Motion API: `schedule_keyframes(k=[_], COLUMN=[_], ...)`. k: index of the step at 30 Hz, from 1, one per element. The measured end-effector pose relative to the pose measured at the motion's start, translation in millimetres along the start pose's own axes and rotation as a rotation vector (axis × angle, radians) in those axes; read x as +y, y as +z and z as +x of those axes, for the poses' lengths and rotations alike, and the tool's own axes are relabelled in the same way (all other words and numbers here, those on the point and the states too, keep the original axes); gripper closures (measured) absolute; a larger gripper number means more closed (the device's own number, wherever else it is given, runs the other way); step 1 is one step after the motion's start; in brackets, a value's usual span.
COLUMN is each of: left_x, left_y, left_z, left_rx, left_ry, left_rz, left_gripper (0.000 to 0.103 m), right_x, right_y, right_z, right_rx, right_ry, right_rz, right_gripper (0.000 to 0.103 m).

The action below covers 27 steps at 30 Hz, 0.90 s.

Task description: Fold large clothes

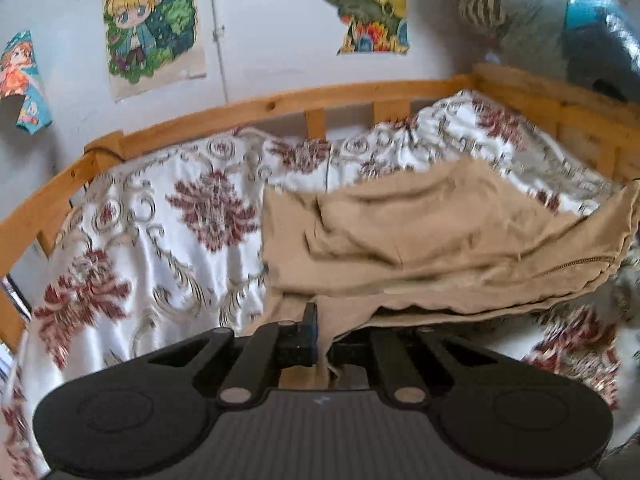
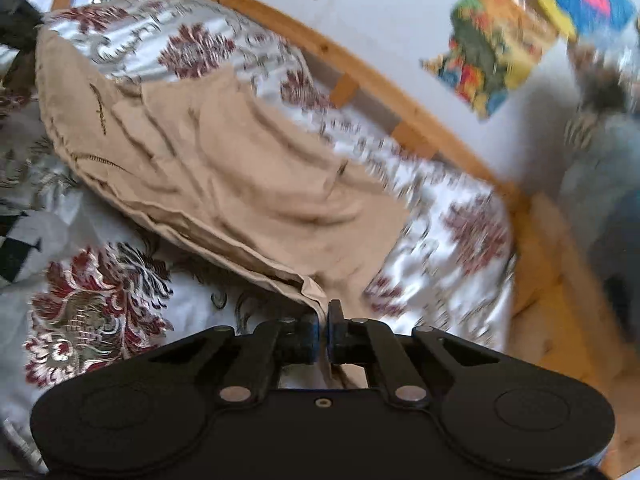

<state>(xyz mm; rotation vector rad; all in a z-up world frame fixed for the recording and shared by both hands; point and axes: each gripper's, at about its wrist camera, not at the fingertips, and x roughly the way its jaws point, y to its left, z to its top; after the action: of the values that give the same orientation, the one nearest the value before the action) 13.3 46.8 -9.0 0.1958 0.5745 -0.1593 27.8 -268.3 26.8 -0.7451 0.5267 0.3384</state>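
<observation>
Left wrist view: the left hand-held gripper (image 1: 320, 330) is pinched tight on an edge of the tan trousers (image 1: 420, 236), which hang partly lifted over the floral bedspread (image 1: 160, 220), in front of the wooden bed rail (image 1: 280, 102).

Right wrist view: the right hand-held gripper (image 2: 323, 334) is clamped on another edge of the tan trousers (image 2: 240, 168); they stretch away over the bedspread (image 2: 100, 312), short of the bed rail (image 2: 360, 68).

left hand-held gripper (image 1: 320, 332) angled downward, jaws clamped on cloth, right hand-held gripper (image 2: 323, 330) likewise pinched shut on cloth

A floral bedspread (image 1: 160, 240) covers the wooden bed frame (image 1: 248, 106) (posters (image 1: 150, 24) above).
</observation>
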Motion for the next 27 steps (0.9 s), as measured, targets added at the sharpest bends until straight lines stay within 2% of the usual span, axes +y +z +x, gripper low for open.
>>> schedule_keyframes(k=[3, 5, 9, 11, 13, 14, 17, 18, 19, 22, 27], left_x=[10, 16, 30, 38, 46, 49, 57, 58, 59, 59, 60], left_y=[29, 51, 94, 111, 120, 121, 117, 114, 111, 102, 89], left_z=[7, 26, 89, 128, 163, 182, 232, 245, 258, 287, 306], left_rx=[0.015, 0.039, 0.108, 0.160, 0.208, 0.240, 0.325, 0.350, 0.375, 0.435, 0.473], left_ry=[-0.020, -0.010, 0.052, 0.073, 0.074, 0.069, 0.063, 0.061, 0.062, 0.076, 0.071], left_rz=[-0.031, -0.040, -0.015, -0.009, -0.021, -0.032, -0.056, -0.065, -0.072, -0.090, -0.129], left_gripper=[0.098, 0.098, 0.097, 0.097, 0.097, 0.097, 0.097, 0.097, 0.097, 0.097, 0.096], right_x=[-12, -16, -34, -46, -67, -76, -105, -114, -121, -125, -109], right_y=[22, 41, 61, 66, 66, 66, 56, 48, 39, 12, -31], right_z=[-1, 21, 100, 147, 180, 191, 198, 196, 193, 191, 218], right_rx=[-0.042, -0.047, -0.004, 0.007, 0.010, 0.013, -0.057, -0.085, -0.120, -0.158, -0.064], right_ry=[-0.052, -0.085, -0.136, -0.145, -0.082, -0.062, -0.024, -0.015, -0.006, 0.008, -0.009], right_rz=[-0.013, -0.017, 0.016, 0.043, 0.138, 0.202, 0.460, 0.545, 0.624, 0.784, 0.975], right_gripper=[0.100, 0.099, 0.097, 0.087, 0.074, 0.071, 0.046, 0.029, 0.017, 0.013, 0.013])
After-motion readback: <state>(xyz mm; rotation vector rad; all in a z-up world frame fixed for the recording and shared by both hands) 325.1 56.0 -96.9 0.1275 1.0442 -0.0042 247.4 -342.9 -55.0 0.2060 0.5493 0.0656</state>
